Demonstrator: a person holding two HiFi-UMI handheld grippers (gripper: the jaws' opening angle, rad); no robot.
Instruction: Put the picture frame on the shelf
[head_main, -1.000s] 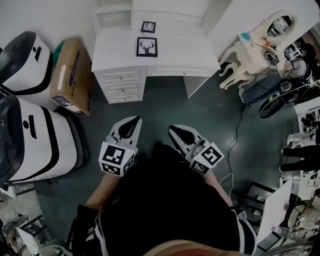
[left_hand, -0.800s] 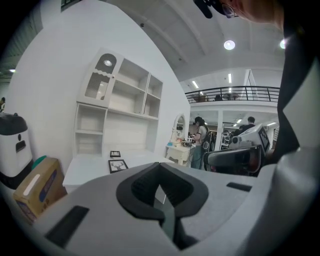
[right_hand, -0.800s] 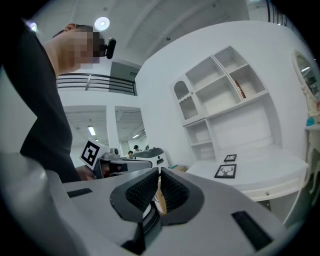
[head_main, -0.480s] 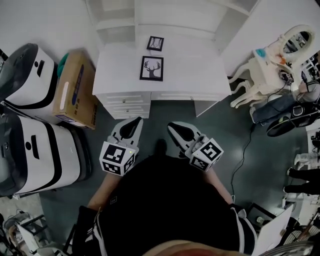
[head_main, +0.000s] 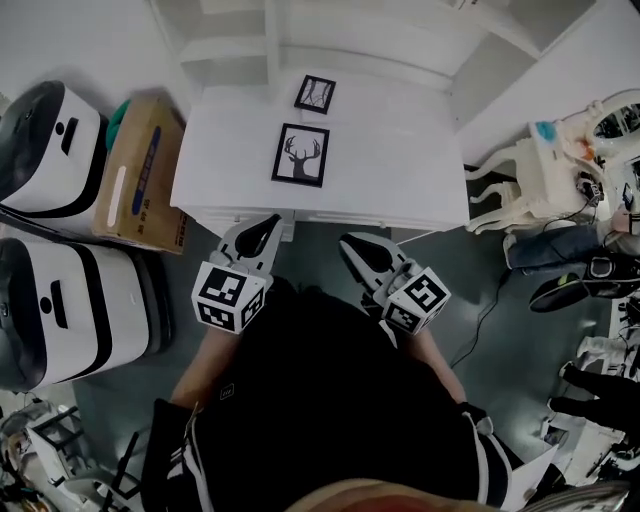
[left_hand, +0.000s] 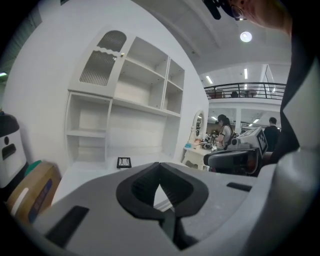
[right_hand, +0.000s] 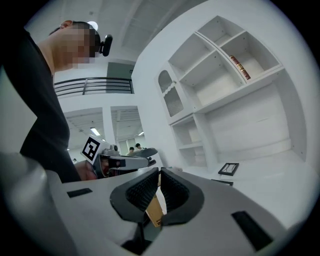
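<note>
Progress: not begun, by my judgement; no frame is lifted, and no frame shows on the shelf (head_main: 228, 47).
Picture frame: the antler-print frame (head_main: 300, 155) lies flat on the white counter (head_main: 400, 170), left of centre and toward my near edge. A smaller frame (head_main: 315, 93) sits farther back, near the foot of the shelf. I cannot tell which of the two is meant.
Left hand-held gripper (head_main: 270, 222): jaws together and empty, held at the counter's near edge, apart from both frames.
Right hand-held gripper (head_main: 347, 241): jaws together, carrying nothing. The tan sliver seen through their gap is, I judge, the cardboard box (head_main: 140, 170) beyond.
Remaining: reach, grasp a frame, lift it, set it on the shelf.
Writing: none legible. The box bears a blue band of print too small to read; my marker cubes (head_main: 228, 297) show only black-and-white squares.
</note>
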